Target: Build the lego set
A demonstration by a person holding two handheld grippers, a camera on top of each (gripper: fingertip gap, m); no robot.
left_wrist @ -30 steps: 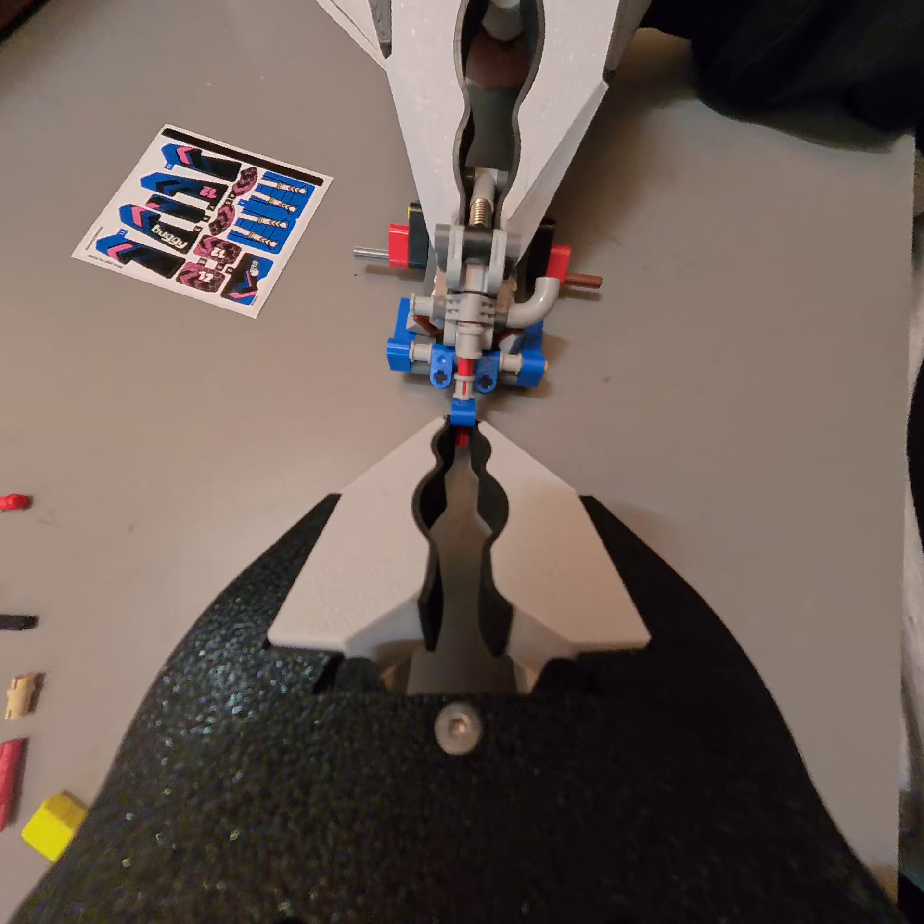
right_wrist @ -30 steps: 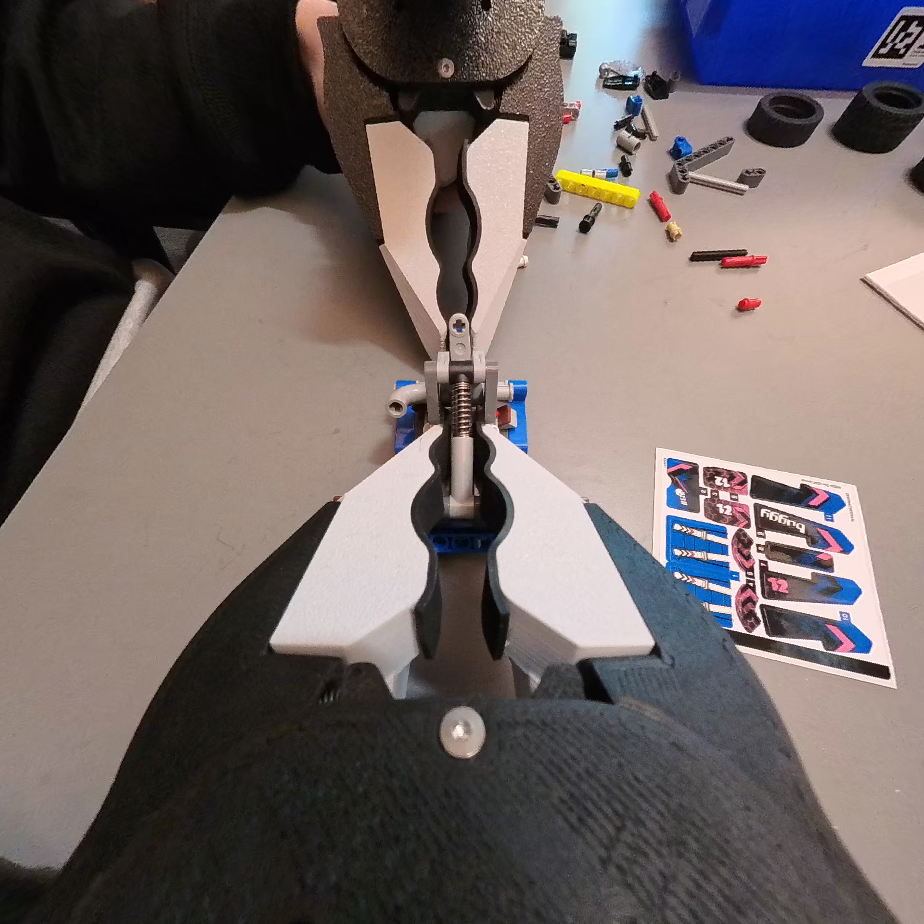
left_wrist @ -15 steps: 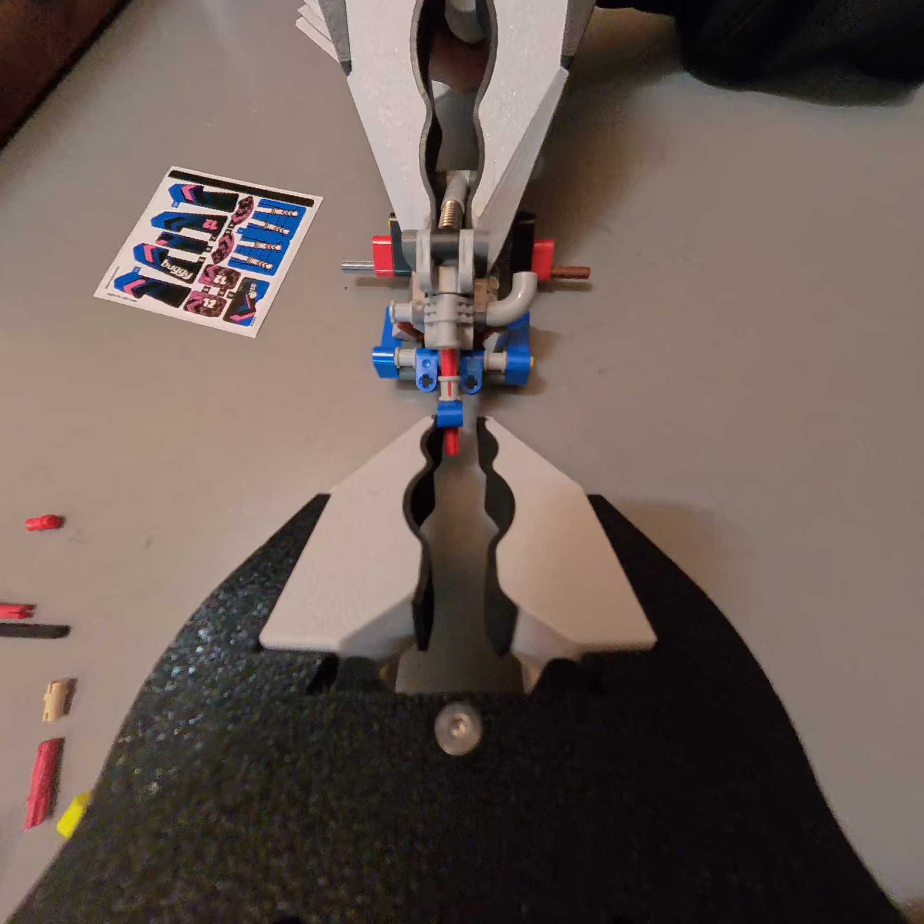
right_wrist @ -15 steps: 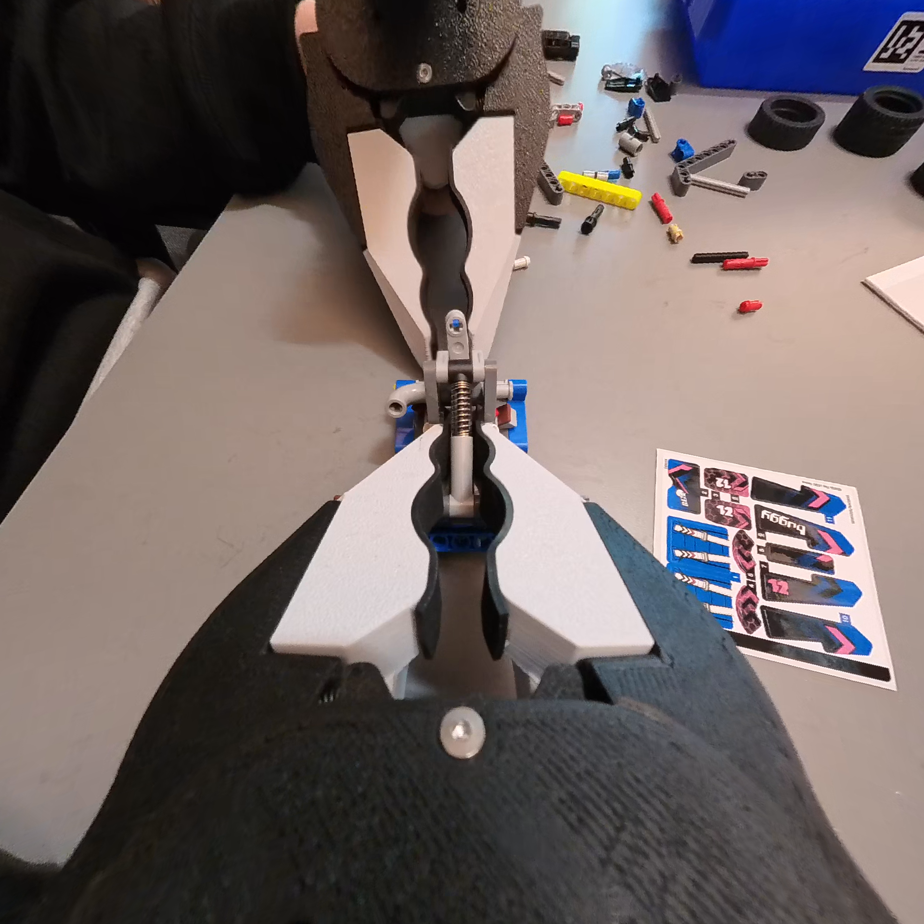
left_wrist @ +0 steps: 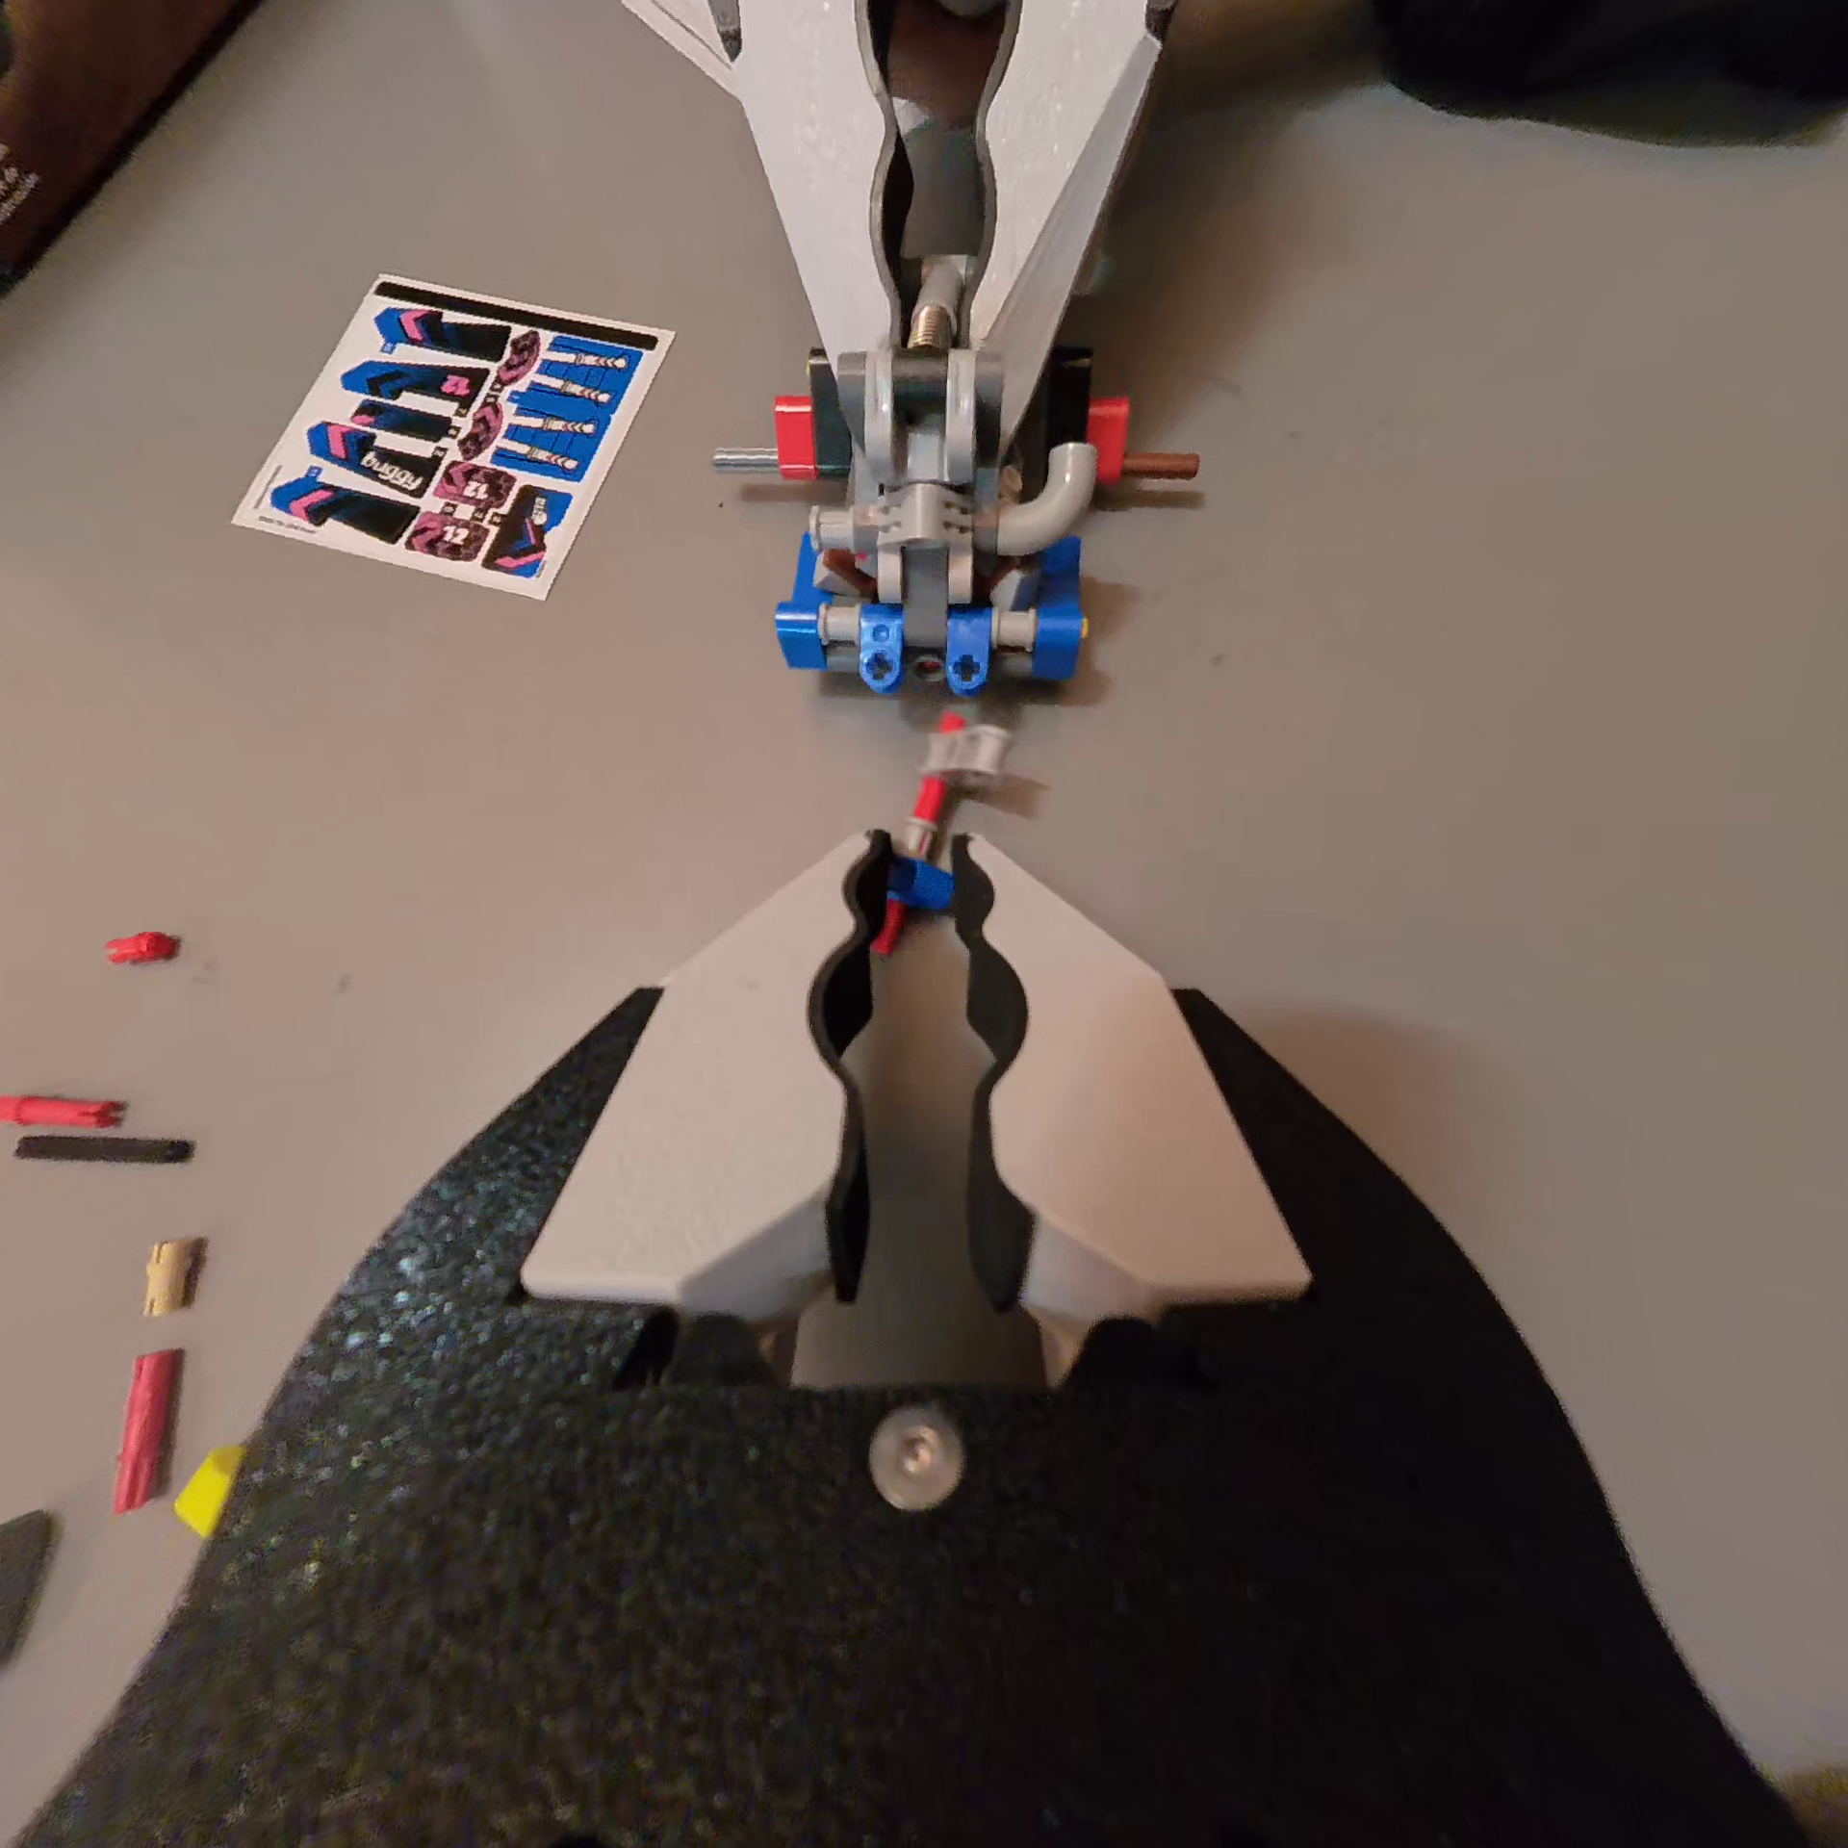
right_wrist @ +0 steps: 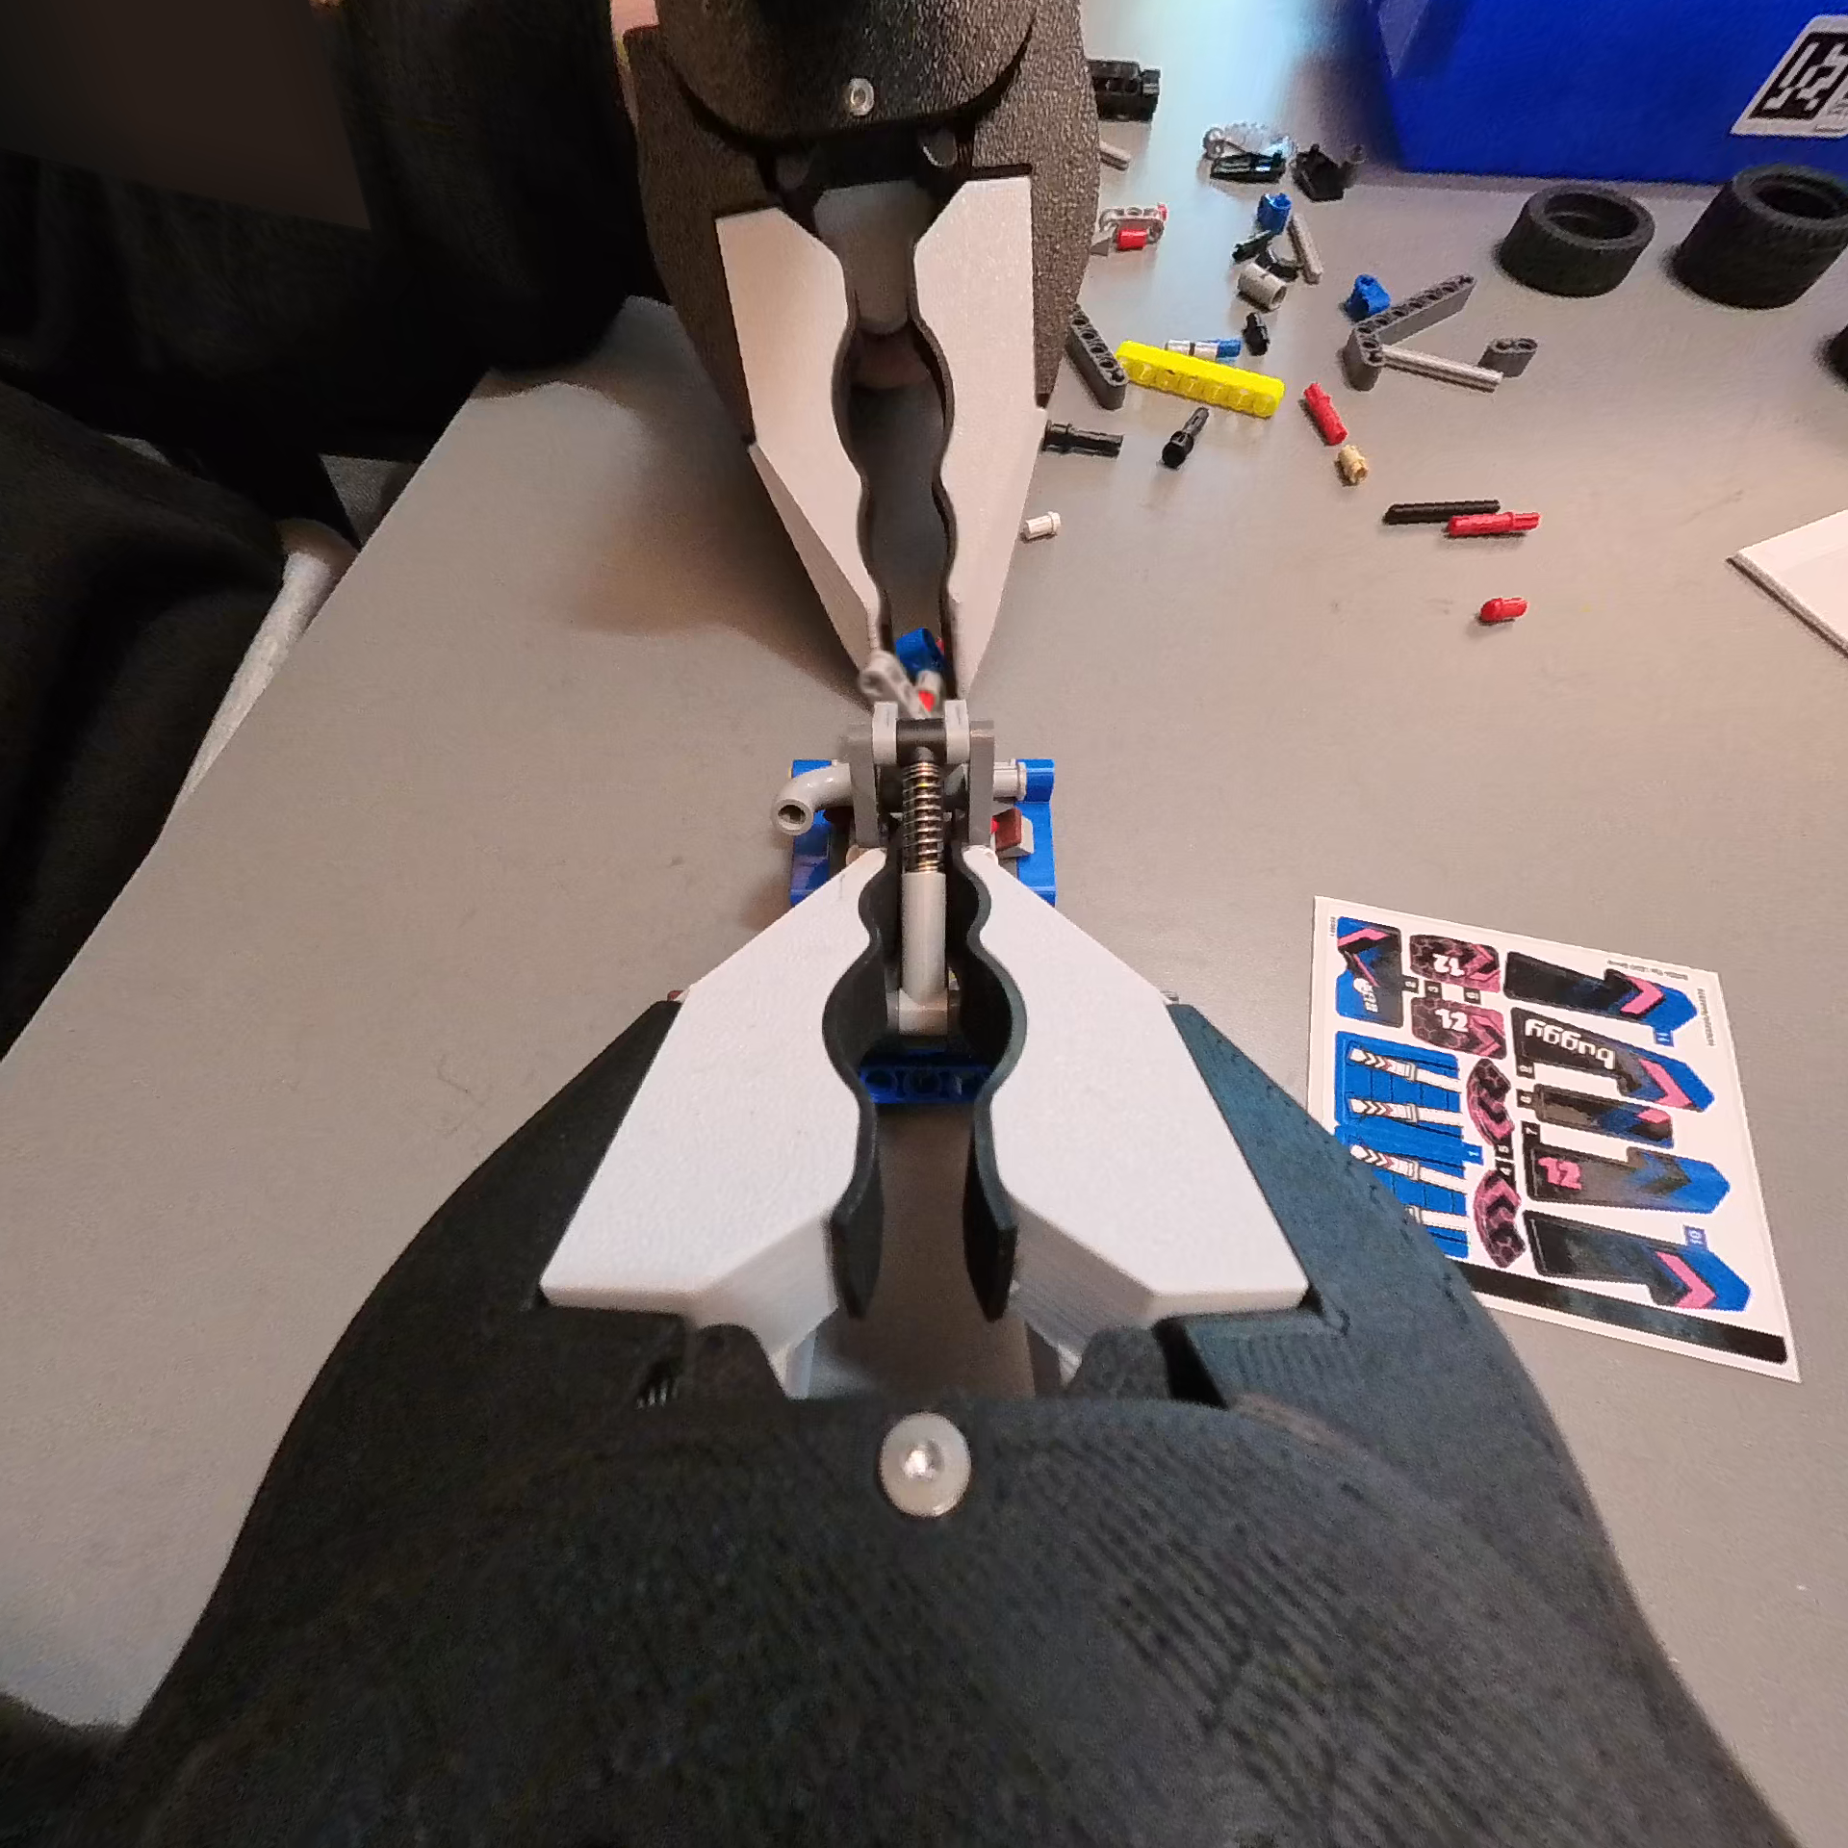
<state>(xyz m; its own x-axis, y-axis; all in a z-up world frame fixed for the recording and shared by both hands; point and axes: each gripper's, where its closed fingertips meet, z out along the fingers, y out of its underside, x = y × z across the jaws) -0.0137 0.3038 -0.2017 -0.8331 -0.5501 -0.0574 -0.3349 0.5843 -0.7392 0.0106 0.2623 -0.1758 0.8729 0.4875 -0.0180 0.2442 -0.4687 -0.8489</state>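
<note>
The light, stiff red stick (left_wrist: 925,800) is pinched by its blue block (left_wrist: 920,884) between the left claw (left_wrist: 912,858) tips, while the toy frame (right_wrist: 925,800) is squeezed in the right claw (right_wrist: 925,880)

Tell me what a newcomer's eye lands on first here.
Two grippers facing each other mid-table: the right gripper clamps the blue-and-grey lego assembly, while the left gripper pinches a red axle piece just clear of it. A colourful sticker sheet lies beside them.
</note>
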